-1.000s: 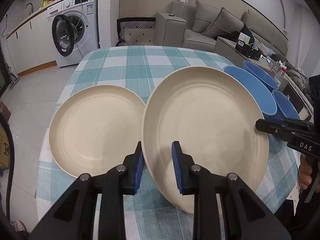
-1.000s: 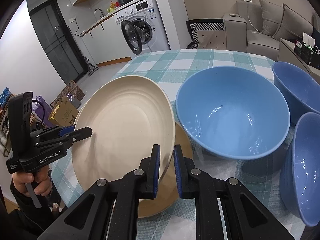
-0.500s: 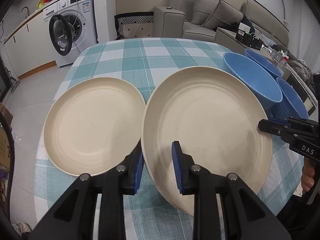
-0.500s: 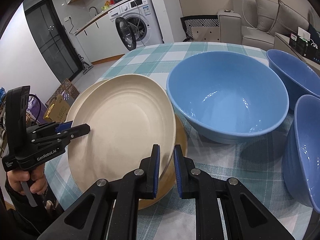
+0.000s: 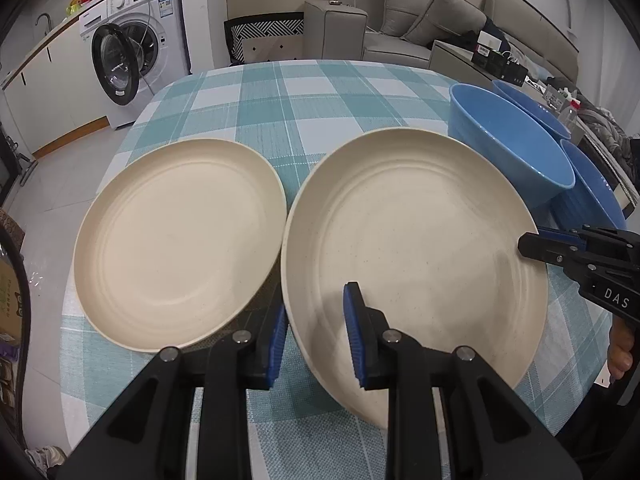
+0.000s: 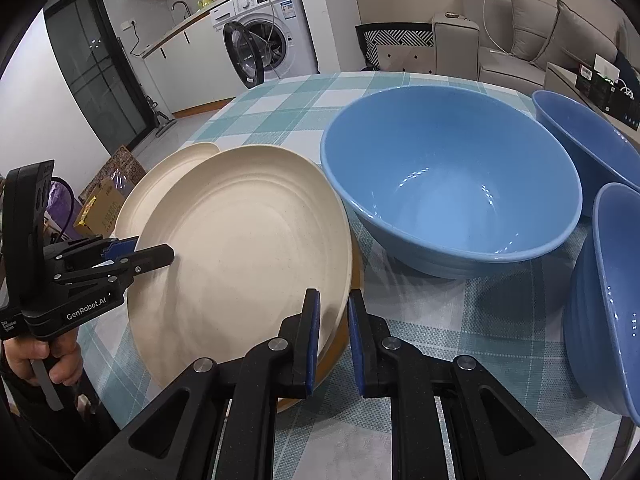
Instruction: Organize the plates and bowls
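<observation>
A cream plate [image 5: 412,248] is held tilted above the checked table by both grippers. My left gripper [image 5: 316,336] is shut on its near rim; my right gripper [image 6: 333,336] is shut on its opposite rim. The plate also shows in the right wrist view [image 6: 248,248]. A second cream plate [image 5: 176,240] lies flat on the table to the left, beside the held one; part of it [image 6: 176,168] shows behind the held plate. Three blue bowls stand to the right: a large one [image 6: 448,176], one behind it [image 6: 580,136], and one nearer [image 6: 604,300].
The table has a teal checked cloth [image 5: 304,104]. A washing machine [image 5: 132,52] with its door open stands beyond the table on the left. A grey sofa [image 5: 420,28] is behind. Cardboard boxes [image 6: 108,196] lie on the floor by the table.
The held plate has moved back and lower, away from the blue bowls. The flat cream plate and the bowls have not moved. Both grippers keep their grip.
</observation>
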`<state>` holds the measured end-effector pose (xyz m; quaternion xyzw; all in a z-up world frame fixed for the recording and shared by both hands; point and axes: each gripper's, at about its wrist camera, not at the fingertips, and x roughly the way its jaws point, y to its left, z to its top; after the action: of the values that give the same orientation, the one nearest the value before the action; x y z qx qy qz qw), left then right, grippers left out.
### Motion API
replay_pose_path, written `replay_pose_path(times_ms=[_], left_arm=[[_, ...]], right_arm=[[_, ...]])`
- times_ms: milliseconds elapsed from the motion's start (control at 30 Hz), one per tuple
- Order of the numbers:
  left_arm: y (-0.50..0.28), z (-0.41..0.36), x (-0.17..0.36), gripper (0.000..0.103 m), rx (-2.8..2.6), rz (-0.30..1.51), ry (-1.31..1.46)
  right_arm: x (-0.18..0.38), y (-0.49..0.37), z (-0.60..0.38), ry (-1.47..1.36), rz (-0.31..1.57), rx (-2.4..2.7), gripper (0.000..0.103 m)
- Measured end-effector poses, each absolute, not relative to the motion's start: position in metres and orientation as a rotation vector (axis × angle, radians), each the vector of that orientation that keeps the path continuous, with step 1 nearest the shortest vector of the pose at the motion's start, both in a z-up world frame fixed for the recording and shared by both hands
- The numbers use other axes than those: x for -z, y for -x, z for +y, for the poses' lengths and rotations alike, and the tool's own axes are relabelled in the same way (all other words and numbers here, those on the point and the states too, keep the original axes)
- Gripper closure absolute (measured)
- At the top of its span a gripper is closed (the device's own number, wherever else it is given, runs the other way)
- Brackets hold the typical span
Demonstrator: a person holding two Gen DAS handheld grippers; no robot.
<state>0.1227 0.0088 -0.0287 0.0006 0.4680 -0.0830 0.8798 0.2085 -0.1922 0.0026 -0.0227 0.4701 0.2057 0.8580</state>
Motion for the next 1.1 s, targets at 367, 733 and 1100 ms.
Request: replay_pose_path(times_ms=[367, 733, 1100], left_arm=[[-0.123, 0.005, 0.03, 0.078, 0.166, 0.976, -0.04], [-0.121, -0.002, 0.031, 0.077, 0.147, 0.976, -0.098], [-0.119, -0.011, 0.033, 0.069, 0.145, 0.968, -0.165]], right_arm=[[0.002, -0.207, -0.183, 0.112, 0.989, -0.41, 0.087], [0.003, -0.205, -0.179, 0.143, 0.99, -0.405, 0.087], [0.008, -0.207, -0.176, 0.178, 0.987, -0.374, 0.085]])
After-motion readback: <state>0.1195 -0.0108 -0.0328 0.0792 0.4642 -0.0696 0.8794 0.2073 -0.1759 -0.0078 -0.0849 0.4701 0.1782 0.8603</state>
